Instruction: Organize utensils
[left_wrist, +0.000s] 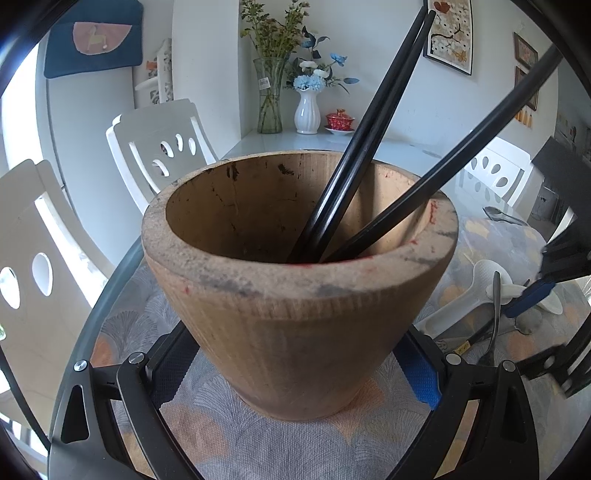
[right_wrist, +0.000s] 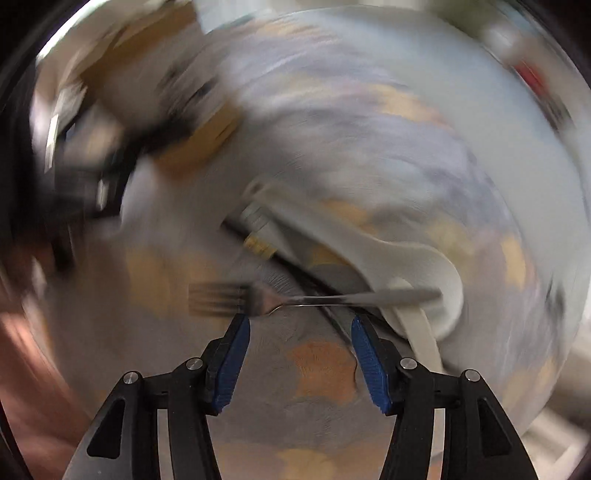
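A worn wooden holder (left_wrist: 295, 295) stands on the patterned tablecloth with three black chopsticks (left_wrist: 362, 155) leaning in it. My left gripper (left_wrist: 295, 369) is shut on its base, one finger on each side. In the blurred right wrist view my right gripper (right_wrist: 300, 319) points down at the table, open, with nothing between its blue pads. Just beyond its fingertips lies a metal fork (right_wrist: 314, 297), resting across a white rice paddle (right_wrist: 406, 258) and a black chopstick (right_wrist: 295, 269). The left wrist view shows the fork (left_wrist: 496, 306), the paddle (left_wrist: 461, 295) and a blue-padded right finger (left_wrist: 528, 301) above them.
A metal spoon (left_wrist: 498, 214) lies further back on the cloth. At the table's far end stand a glass vase (left_wrist: 269, 96), a white vase (left_wrist: 306, 110) and a red lidded cup (left_wrist: 340, 120). White chairs (left_wrist: 159, 144) ring the table.
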